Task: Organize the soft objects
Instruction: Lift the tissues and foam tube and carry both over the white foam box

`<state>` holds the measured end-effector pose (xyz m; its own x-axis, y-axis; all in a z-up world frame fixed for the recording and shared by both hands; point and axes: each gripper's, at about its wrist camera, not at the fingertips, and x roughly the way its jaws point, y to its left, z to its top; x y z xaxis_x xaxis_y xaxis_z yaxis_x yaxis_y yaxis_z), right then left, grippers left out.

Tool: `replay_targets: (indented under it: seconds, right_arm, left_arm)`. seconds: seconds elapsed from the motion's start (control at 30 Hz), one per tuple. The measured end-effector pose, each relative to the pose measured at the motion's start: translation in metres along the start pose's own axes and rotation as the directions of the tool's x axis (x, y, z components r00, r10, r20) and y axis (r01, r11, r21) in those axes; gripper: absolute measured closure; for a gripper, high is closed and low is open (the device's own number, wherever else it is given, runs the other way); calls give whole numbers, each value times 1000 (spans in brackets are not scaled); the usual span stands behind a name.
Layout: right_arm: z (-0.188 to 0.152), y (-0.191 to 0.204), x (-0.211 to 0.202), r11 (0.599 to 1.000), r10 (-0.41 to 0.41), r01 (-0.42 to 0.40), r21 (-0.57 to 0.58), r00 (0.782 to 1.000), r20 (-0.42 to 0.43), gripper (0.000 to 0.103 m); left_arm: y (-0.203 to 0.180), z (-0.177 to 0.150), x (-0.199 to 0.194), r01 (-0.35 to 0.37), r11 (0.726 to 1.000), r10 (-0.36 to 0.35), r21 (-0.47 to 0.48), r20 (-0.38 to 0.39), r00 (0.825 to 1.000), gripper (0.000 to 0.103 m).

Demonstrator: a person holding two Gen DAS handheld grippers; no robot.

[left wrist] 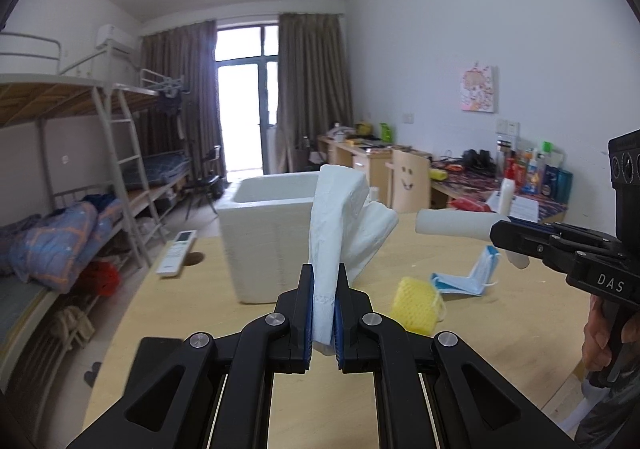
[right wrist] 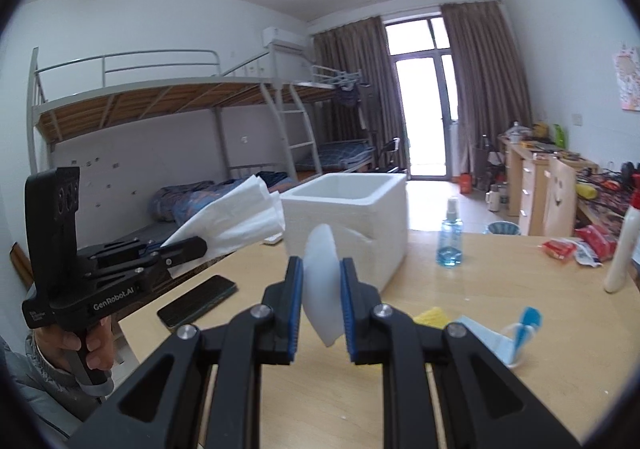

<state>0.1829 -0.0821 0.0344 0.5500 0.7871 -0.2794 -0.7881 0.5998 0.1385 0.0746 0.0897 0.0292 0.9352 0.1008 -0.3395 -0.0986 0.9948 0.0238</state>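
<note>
My left tool (left wrist: 324, 305) clamps the white cloth (left wrist: 340, 217) and my right tool (right wrist: 320, 303) the foam piece (right wrist: 322, 285), both raised near the foam box (right wrist: 352, 217); next I'd carry them over its opening and release.

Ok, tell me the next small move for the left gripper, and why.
Probably carry the left gripper forward over the white foam box and release: it is shut on the white tissue, held above the table, and the box's open top lies just ahead.
</note>
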Motion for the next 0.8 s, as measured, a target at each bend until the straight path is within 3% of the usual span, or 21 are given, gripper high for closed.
replay_targets:
  seconds: [0.2,0.8]
  right_arm:
    - [2,5,13,1000,28,-28,-11,999,-19,82]
    - [40,22,31,999,-9,8,-54,1000,-28,82]
  left_arm:
    - [9,-1,0,-20,1000,20,-11,-7,1000,94]
    - [24,31,15,-3,1000,3,-8,-5,1000,94]
